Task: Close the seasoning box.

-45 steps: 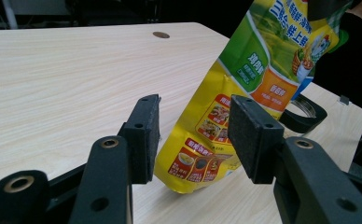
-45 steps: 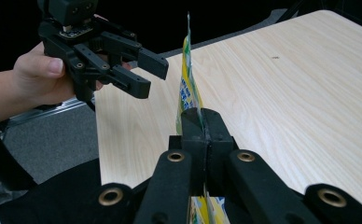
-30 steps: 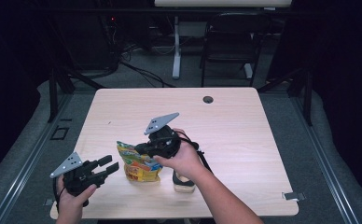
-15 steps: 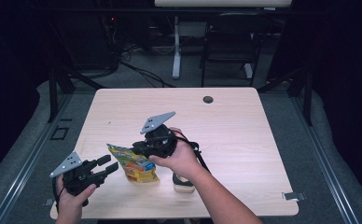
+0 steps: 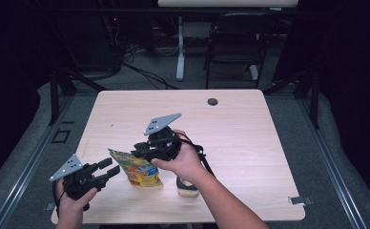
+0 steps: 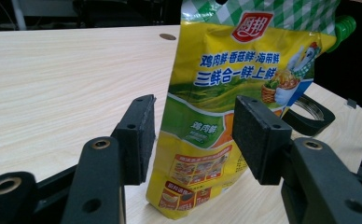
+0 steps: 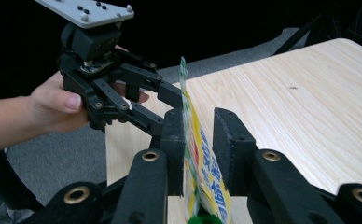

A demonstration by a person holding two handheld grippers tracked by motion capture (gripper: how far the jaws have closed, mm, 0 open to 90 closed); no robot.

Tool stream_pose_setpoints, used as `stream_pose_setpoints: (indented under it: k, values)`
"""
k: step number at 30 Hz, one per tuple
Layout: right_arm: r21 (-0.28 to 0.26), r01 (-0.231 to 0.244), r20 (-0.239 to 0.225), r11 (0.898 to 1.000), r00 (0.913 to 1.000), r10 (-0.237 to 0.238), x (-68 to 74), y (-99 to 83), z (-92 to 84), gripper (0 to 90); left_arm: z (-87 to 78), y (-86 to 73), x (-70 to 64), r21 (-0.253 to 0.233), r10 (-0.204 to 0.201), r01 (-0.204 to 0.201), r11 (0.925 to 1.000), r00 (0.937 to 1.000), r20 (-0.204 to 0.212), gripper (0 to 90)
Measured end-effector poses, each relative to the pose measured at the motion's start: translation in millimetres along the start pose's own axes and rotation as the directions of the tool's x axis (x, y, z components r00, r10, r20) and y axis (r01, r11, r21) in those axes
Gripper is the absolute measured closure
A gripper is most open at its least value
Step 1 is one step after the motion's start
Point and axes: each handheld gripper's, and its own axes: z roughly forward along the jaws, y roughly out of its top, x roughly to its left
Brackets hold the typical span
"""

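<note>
Left gripper view: yellow-green pouch (image 6: 226, 112) seen upright near desk's (image 5: 269, 143) front edge, between spread left gripper (image 6: 193, 135) pads, untouched. Red logo and blue lines "鸡肉鲜·香菇鲜·海带鲜", "三鲜合一鲜上鲜" read. Right gripper (image 7: 198, 144) jaws just opening, pouch's top edge between them, grip loosened.

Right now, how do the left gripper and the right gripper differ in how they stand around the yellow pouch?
The left gripper sits low at the table's near edge, jaws wide and clear of the yellow pouch; the right gripper is raised above the pouch. Its jaws, just opening, stand narrowly around the pouch's top, one pad against it, the other apart. Both bracket the pouch without clamping it.
</note>
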Motion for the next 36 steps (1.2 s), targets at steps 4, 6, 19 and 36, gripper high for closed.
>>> stream_pose_setpoints:
  k: [4, 6, 19, 36]
  values:
    - [-0.021, 0.001, -0.005, 1.000, 1.0000, -0.001, 2.2, 2.5, -2.9, 72.2, -2.8, -0.9, 0.5, -0.013, -0.003, 0.003, 0.9999, 0.9998, -0.022, 49.1]
    - [-0.028, 0.002, 0.000, 1.000, 1.0000, -0.002, 2.5, 3.1, -4.1, 71.4, -4.1, -0.7, 0.7, -0.014, -0.004, 0.004, 0.9999, 0.9997, -0.024, 49.1]
    - [-0.091, 0.002, 0.022, 0.996, 0.9998, 0.000, 2.4, 2.6, -20.5, 65.0, -11.3, 0.8, 6.0, -0.032, -0.023, 0.022, 0.9992, 0.9991, -0.034, 49.1]
    - [-0.129, -0.007, 0.133, 0.992, 0.9909, 0.024, -4.6, -15.7, -61.0, 59.2, -12.0, 0.7, 8.1, -0.034, -0.024, 0.022, 0.9992, 0.9975, -0.067, 49.1]
